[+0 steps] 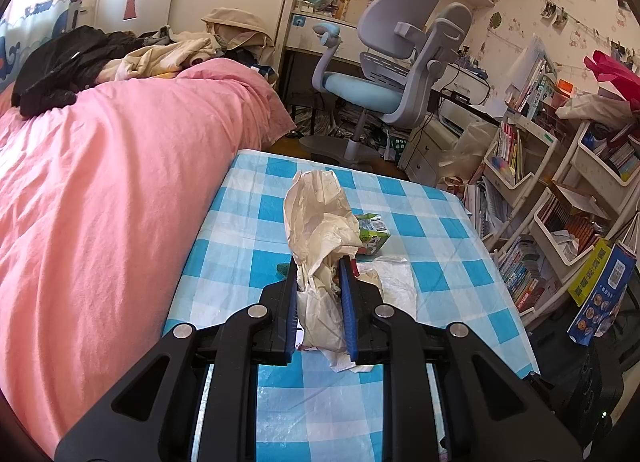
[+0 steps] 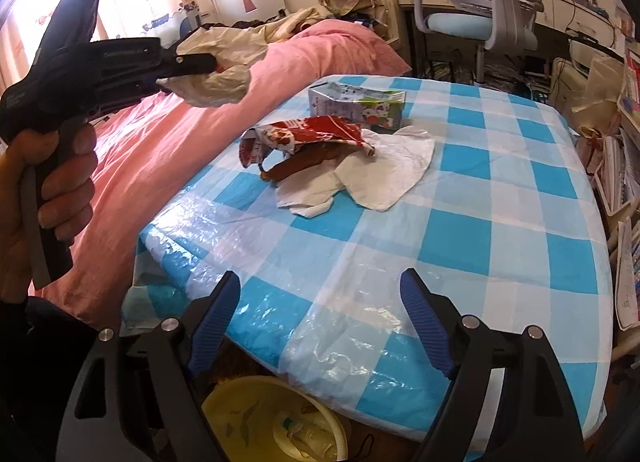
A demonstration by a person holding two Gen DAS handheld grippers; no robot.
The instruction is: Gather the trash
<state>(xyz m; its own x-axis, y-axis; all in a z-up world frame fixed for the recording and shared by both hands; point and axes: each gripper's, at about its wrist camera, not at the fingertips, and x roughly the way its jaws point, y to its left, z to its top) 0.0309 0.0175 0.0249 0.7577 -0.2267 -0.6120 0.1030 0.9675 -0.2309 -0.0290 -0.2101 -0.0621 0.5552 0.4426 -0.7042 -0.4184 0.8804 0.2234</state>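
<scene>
Wide-open right gripper above checked table, left gripper pinching crumpled bag

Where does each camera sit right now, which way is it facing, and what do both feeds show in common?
Left wrist: on the left gripper, looking down along its fingers over the checked table towards the desk chair; its jaws are shut on a crumpled beige bag.
Right wrist: on the right gripper, jaws open and empty, above the table's near edge and a yellow bin; a hand holding the left gripper shows at left.
Shared: bag, table, green carton, white paper, pink bedding, chair.
</scene>
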